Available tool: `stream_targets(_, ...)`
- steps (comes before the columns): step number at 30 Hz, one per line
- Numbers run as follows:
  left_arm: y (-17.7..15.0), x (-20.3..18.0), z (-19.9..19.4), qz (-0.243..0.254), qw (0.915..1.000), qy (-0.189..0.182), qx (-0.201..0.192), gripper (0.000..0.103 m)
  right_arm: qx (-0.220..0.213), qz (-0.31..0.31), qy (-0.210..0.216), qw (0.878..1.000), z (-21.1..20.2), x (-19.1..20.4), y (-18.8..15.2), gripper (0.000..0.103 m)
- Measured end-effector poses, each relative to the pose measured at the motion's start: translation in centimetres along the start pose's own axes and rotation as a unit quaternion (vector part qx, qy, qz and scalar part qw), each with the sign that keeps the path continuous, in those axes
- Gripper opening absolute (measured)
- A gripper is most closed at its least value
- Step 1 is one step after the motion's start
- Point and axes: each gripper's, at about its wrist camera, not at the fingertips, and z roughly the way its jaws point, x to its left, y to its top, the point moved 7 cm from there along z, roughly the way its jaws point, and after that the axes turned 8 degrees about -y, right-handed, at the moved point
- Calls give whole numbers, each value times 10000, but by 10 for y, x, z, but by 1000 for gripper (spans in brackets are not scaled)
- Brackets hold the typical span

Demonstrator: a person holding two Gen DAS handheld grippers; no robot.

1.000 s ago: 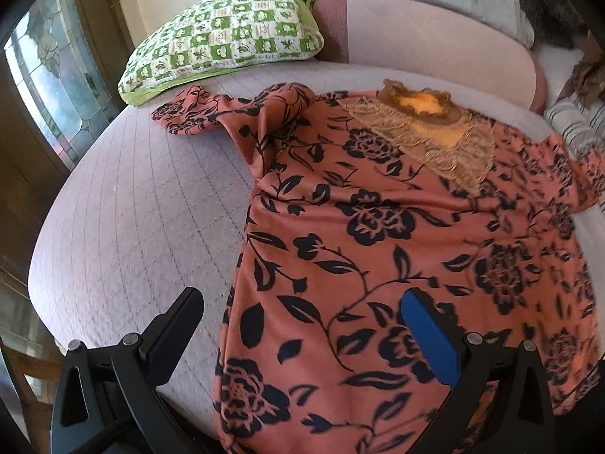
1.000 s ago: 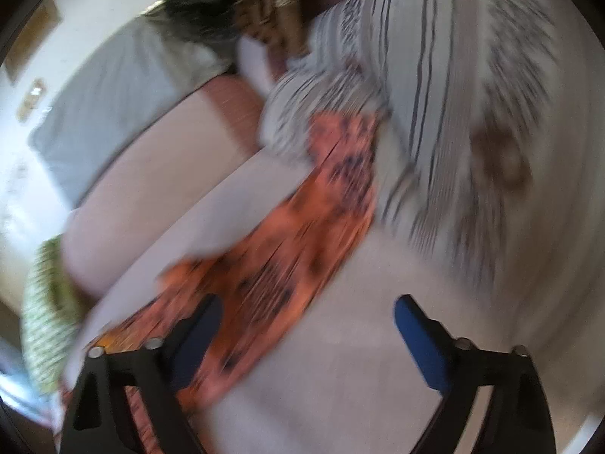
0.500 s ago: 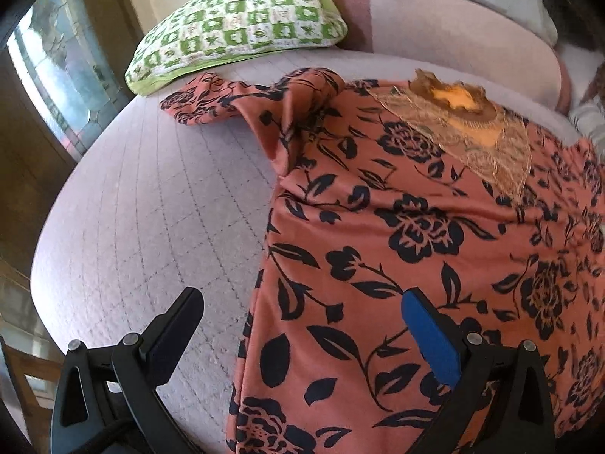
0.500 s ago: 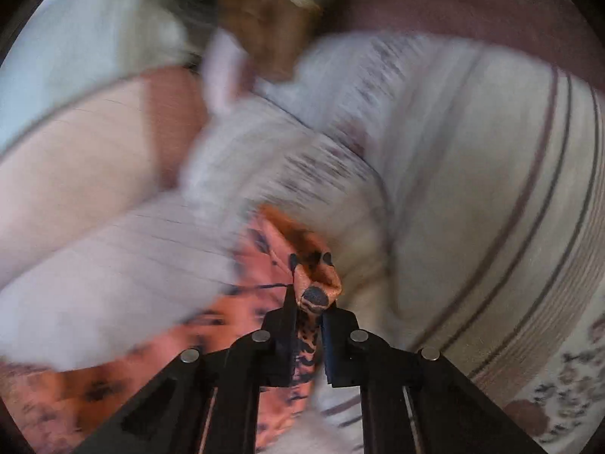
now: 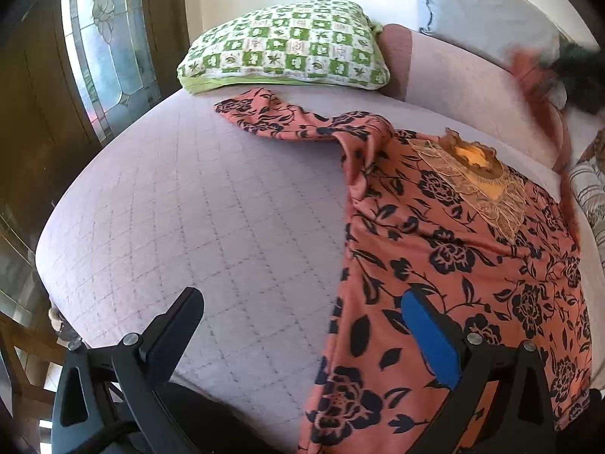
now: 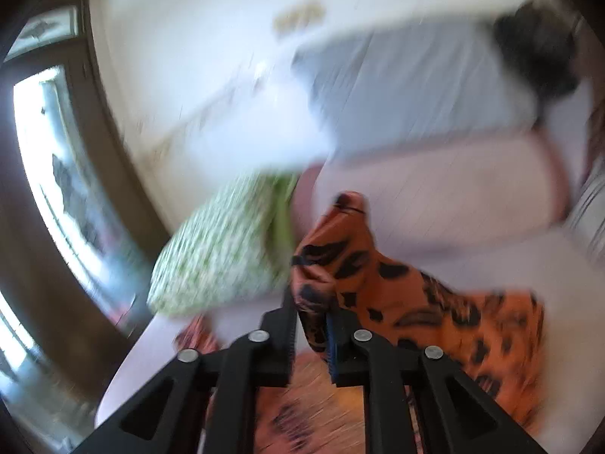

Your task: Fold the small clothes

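Orange floral top (image 5: pixel 446 265), printed with black roses and leaves, is lying spread on a pale pink quilted bed (image 5: pixel 211 219), its lace-trimmed neckline (image 5: pixel 474 174) pointing toward the bolster (image 5: pixel 465 87) at the head. One sleeve (image 5: pixel 272 117) is stretching out from the top toward a green-and-white checked pillow (image 5: pixel 287 47) beyond it. Only the left wrist view is showing this whole layout sharply, along with a leaded glass door (image 5: pixel 106 49) off to the side of the bed. The left gripper (image 5: pixel 298 329) is hovering with its jaws spread wide and nothing between them, one finger over the top's hem area, the other over bare quilt beside the top.

The right wrist view, heavily blurred, is showing what the left cannot: the right gripper (image 6: pixel 312 325) is pinching a bunched fold of the top's other sleeve (image 6: pixel 340 249), lifted clear of the bed, with the jaws narrow around the cloth after easing slightly apart. Behind that sleeve, the checked pillow and a grey pillow (image 6: pixel 408 87) are smearing past.
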Motion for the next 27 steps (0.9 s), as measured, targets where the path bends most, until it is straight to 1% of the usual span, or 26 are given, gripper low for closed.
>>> stream_targets(1, 1, 1, 2, -2, 10000, -1, 23, 103, 355, -78, -15, 9993, 23, 14, -25, 50)
stream_targets(2, 2, 1, 3, -6, 10000, -13, 43, 103, 903, -196, -124, 9956, 64, 14, -57, 85)
stream_targets(3, 6, -3, 5, 8, 9999, -95, 40, 103, 1244, -219, -134, 9919, 86, 10, -82, 88)
stream_targets(4, 9, -6, 5, 50, 9999, -144, 24, 103, 1709, -276, -201, 9847, 105, 3, -117, 88)
stream_targets(5, 16, -12, 7, 140, 9997, -190, -15, 103, 1917, -315, -256, 9806, 114, -7, -131, 88)
stream_targets(6, 20, -16, 8, 199, 9996, -212, -49, 103, 2019, -270, -240, 9787, 116, -24, -144, 88)
stream_targets(8, 36, -32, 19, 311, 9988, -372, -94, 103, 1945, -45, -192, 9807, 95, -49, -153, 88)
stream_targets(9, 49, -47, 31, 342, 9975, -623, -63, 103, 1851, 267, -201, 9822, 79, -73, -151, 88)
stream_targets(10, 57, -57, 39, 334, 9965, -760, -17, 103, 1760, 561, -181, 9826, 66, -94, -150, 88)
stream_targets(11, 67, -69, 50, 313, 9953, -912, 56, 103, 1735, 727, -166, 9820, 67, -111, -148, 88)
stream_targets(13, 85, -96, 76, 243, 9905, -1328, 261, 103, 1765, 1108, -219, 9778, 53, -147, -153, 88)
stream_targets(14, 94, -108, 94, 200, 9902, -1325, 393, 103, 1758, 1391, -159, 9744, 47, -163, -158, 88)
stream_targets(15, 99, -115, 103, 192, 9899, -1333, 446, 103, 1742, 1681, -65, 9702, 41, -177, -164, 88)
stream_targets(16, 107, -127, 120, 230, 9891, -1363, 507, 103, 1732, 1858, -45, 9672, 36, -190, -164, 88)
stream_targets(17, 110, -131, 129, 261, 9896, -1312, 536, 101, 1701, 1975, -85, 9654, 32, -200, -166, 88)
stream_targets(18, 115, -138, 144, 307, 9906, -1189, 608, 96, 1651, 2036, -97, 9650, 29, -207, -168, 88)
stream_targets(19, 117, -144, 156, 326, 9902, -1180, 675, 92, 1626, 2073, -96, 9646, 27, -212, -168, 88)
stream_targets(20, 118, -148, 163, 335, 9897, -1187, 733, 83, 1609, 2101, -100, 9643, 25, -217, -169, 88)
stream_targets(21, 118, -152, 175, 333, 9886, -1176, 883, 68, 1603, 2116, -93, 9641, 26, -220, -170, 88)
stream_targets(22, 116, -153, 184, 298, 9877, -1153, 1015, 57, 1579, 2127, -68, 9643, 24, -224, -169, 88)
stream_targets(23, 110, -153, 195, 224, 9856, -1150, 1223, 27, 1540, 2131, -60, 9648, 26, -228, -168, 88)
stream_targets(24, 106, -154, 201, 180, 9839, -1129, 1371, 17, 1529, 2157, -67, 9644, 23, -233, -165, 88)
stream_targets(25, 107, -152, 202, 70, 9845, -1172, 1305, 16, 1538, 2236, -72, 9624, 28, -238, -165, 88)
stream_targets(26, 108, -152, 199, 47, 9846, -1198, 1274, 9, 1551, 2328, -87, 9600, 30, -244, -166, 88)
stream_targets(27, 111, -154, 188, 64, 9847, -1292, 1166, 8, 1567, 2418, -97, 9575, 33, -249, -166, 88)
